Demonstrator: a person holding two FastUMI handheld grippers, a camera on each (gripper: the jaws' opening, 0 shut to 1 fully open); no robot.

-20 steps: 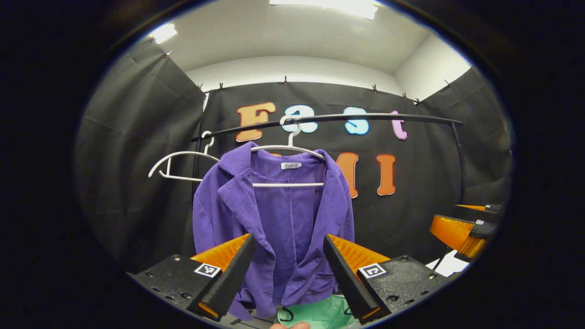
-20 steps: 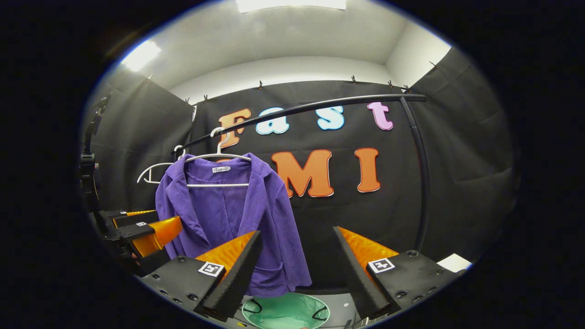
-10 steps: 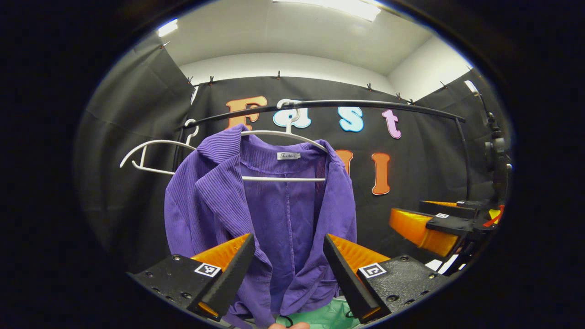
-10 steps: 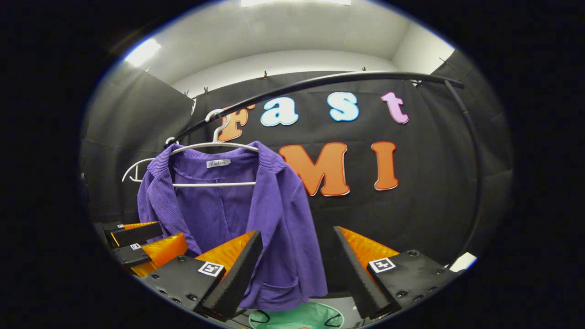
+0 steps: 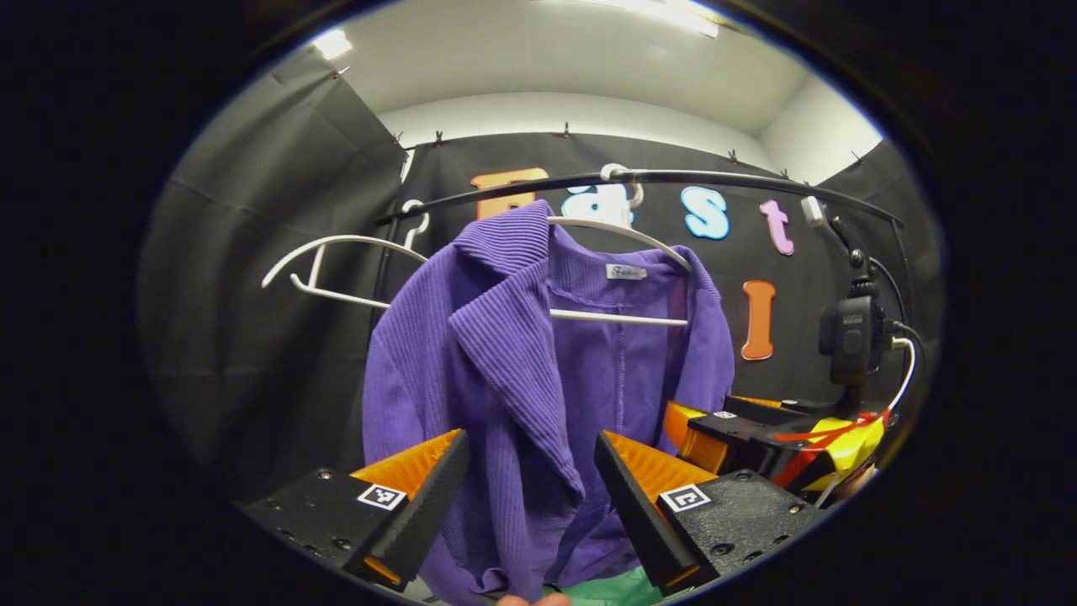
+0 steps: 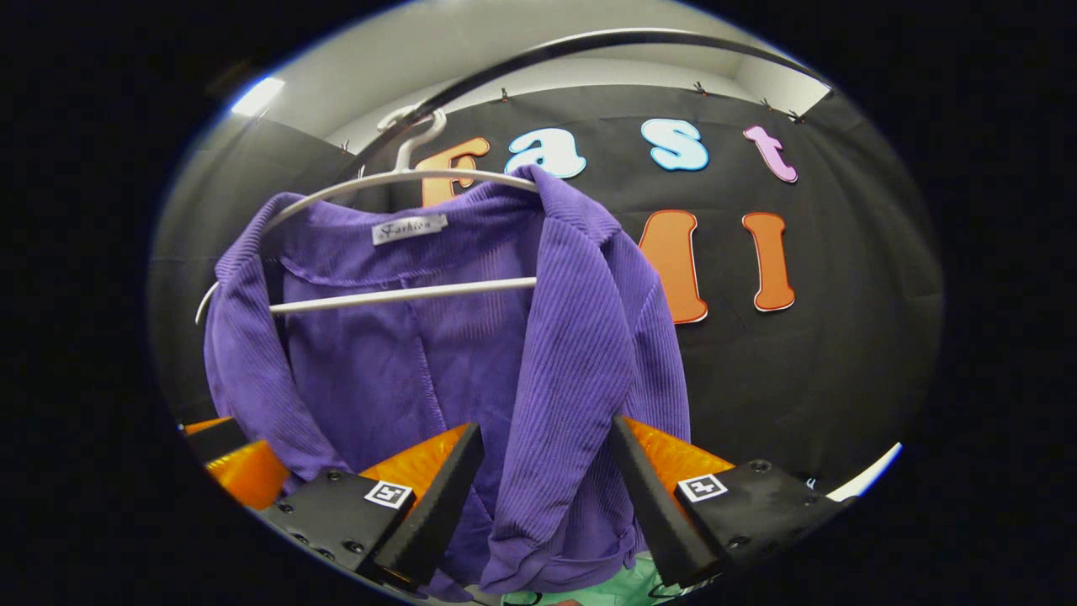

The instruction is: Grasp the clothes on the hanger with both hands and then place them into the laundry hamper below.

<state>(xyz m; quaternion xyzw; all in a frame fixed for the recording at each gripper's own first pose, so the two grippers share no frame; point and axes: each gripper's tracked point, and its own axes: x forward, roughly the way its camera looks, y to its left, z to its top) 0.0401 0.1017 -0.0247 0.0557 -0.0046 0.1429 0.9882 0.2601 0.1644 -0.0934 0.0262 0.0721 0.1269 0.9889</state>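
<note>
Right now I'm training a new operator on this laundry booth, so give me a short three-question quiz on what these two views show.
1. True or false: the purple jacket hangs on a white hanger hooked over the black rail.
2. Which front panel sits between the right gripper's open fingers? A) the one on the side of the empty hanger B) the one on the opposite side
3. Fill in: the left gripper is ___, its fingers either side of a lapel.

Key: 1 true; 2 B; 3 open.
</note>
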